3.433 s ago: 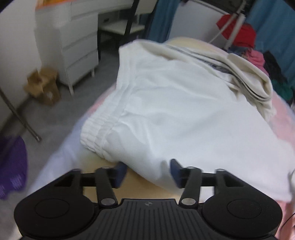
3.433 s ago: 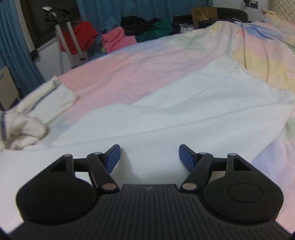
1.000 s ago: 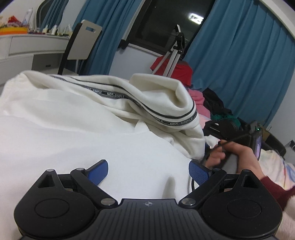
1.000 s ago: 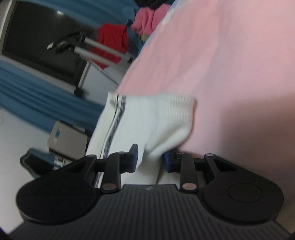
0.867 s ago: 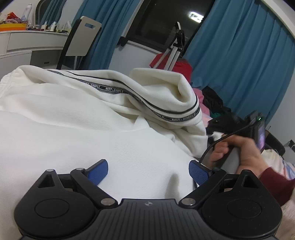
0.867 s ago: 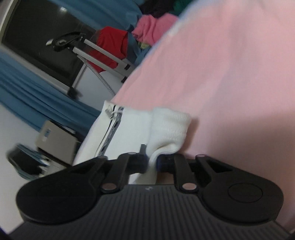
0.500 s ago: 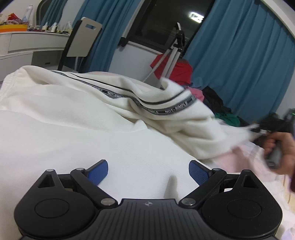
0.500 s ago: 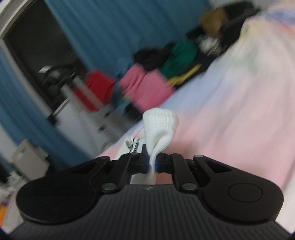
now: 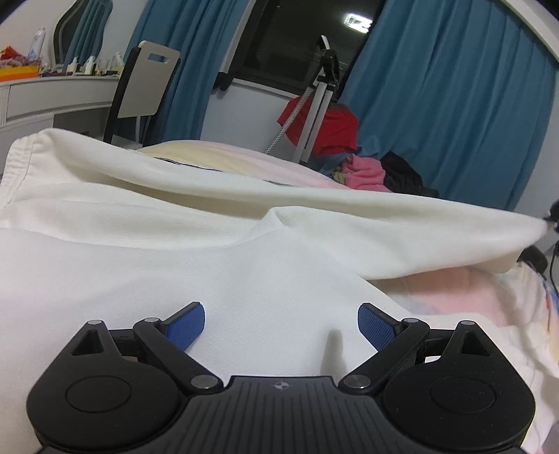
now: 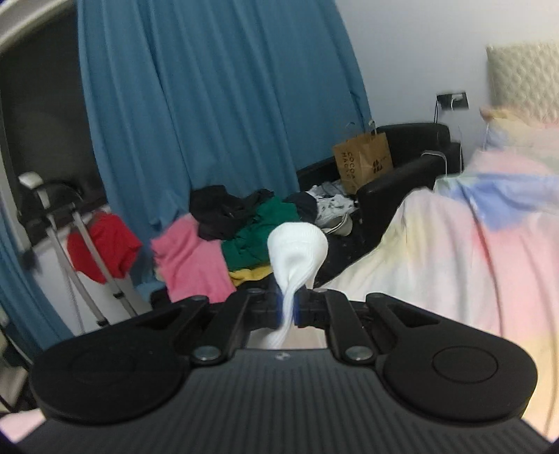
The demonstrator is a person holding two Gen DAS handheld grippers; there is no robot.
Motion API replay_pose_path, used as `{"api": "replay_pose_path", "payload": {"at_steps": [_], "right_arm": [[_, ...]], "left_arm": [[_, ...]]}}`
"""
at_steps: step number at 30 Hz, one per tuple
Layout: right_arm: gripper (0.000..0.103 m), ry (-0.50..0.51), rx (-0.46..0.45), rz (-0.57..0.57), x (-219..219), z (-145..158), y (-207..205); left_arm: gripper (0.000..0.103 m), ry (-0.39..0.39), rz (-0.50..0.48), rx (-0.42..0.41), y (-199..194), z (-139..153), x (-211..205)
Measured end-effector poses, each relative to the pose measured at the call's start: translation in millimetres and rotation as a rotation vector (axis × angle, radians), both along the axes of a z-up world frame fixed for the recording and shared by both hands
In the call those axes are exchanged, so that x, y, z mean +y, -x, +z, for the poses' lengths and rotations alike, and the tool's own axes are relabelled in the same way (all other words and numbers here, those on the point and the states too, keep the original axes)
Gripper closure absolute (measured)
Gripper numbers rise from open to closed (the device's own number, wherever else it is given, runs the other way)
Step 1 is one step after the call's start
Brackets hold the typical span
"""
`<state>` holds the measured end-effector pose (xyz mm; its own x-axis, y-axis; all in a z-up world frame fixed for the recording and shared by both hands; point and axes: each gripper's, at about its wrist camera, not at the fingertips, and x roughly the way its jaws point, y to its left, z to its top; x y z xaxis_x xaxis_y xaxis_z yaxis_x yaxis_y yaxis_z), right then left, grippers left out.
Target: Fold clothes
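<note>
We see both views lit by cool, even indoor light; a ceiling lamp reflects as a bright patch in the dark window (image 9: 358, 21). The white garment (image 9: 174, 244) nearly washes out, with soft shadows in its folds. Fisheye bending curves the curtains (image 10: 209, 104) and darkens the corners. The right view is smeared with motion blur; the left is sharp

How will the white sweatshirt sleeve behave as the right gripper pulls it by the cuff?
Probably floppy: the cuff bunches thin where the right gripper pinches it. The sleeve looks stretched into a span, so it likely sags once slackened.
</note>
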<state>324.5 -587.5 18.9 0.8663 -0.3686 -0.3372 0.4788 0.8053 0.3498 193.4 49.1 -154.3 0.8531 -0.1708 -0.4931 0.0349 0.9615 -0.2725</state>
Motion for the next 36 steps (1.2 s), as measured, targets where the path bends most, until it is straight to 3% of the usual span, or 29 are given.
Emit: {"api": "replay_pose_path", "payload": {"at_steps": [3,7,9,11,16,18,20,22,24,27,31,36], "right_arm": [[0.094,-0.065,0.027,-0.030,-23.8,-55.5,26.8],[0.094,-0.148,0.141,-0.058,-43.1,-135.0,57.3],[0.094,-0.193,0.151,-0.059,-50.1,-160.5,68.4],[0.094,-0.188,0.133,-0.053,-48.2,-167.5,71.8],[0.086,-0.176,0.180,-0.065,-37.5,-148.8,68.5],[0.083,-0.145,0.225,-0.063,-27.9,-135.1,68.3],[0.068,-0.122,0.248,-0.048,-19.6,-120.7,69.5],[0.035,-0.107,0.238,-0.009,-11.8,-100.9,82.1],[0.025,-0.084,0.211,0.041,-0.6,-80.4,97.4],[0.026,-0.027,0.215,0.136,26.0,-45.8,119.1],[0.026,0.038,0.179,0.297,78.1,-2.3,164.3],[0.026,0.102,0.135,0.457,145.7,24.9,223.3]], "left_arm": [[0.007,-0.018,-0.014,-0.008,1.7,0.8,-2.9],[0.007,-0.039,-0.030,-0.017,5.8,2.7,-8.5],[0.007,-0.040,-0.031,-0.017,7.3,4.2,-10.9],[0.007,-0.041,-0.033,-0.019,8.8,6.7,-12.8],[0.007,-0.123,-0.008,-0.078,21.0,21.2,-18.4],[0.007,-0.118,-0.015,-0.078,27.0,27.6,-18.0],[0.007,-0.121,-0.009,-0.094,36.3,35.5,-19.8],[0.007,-0.129,-0.007,-0.110,46.4,44.0,-20.0],[0.007,-0.107,-0.018,-0.120,56.8,54.3,-18.1],[0.006,-0.084,-0.027,-0.147,76.8,70.5,-14.3],[0.004,-0.124,-0.027,-0.191,106.3,91.8,-18.1],[0.004,-0.164,-0.040,-0.223,141.1,107.6,-25.0]]}}
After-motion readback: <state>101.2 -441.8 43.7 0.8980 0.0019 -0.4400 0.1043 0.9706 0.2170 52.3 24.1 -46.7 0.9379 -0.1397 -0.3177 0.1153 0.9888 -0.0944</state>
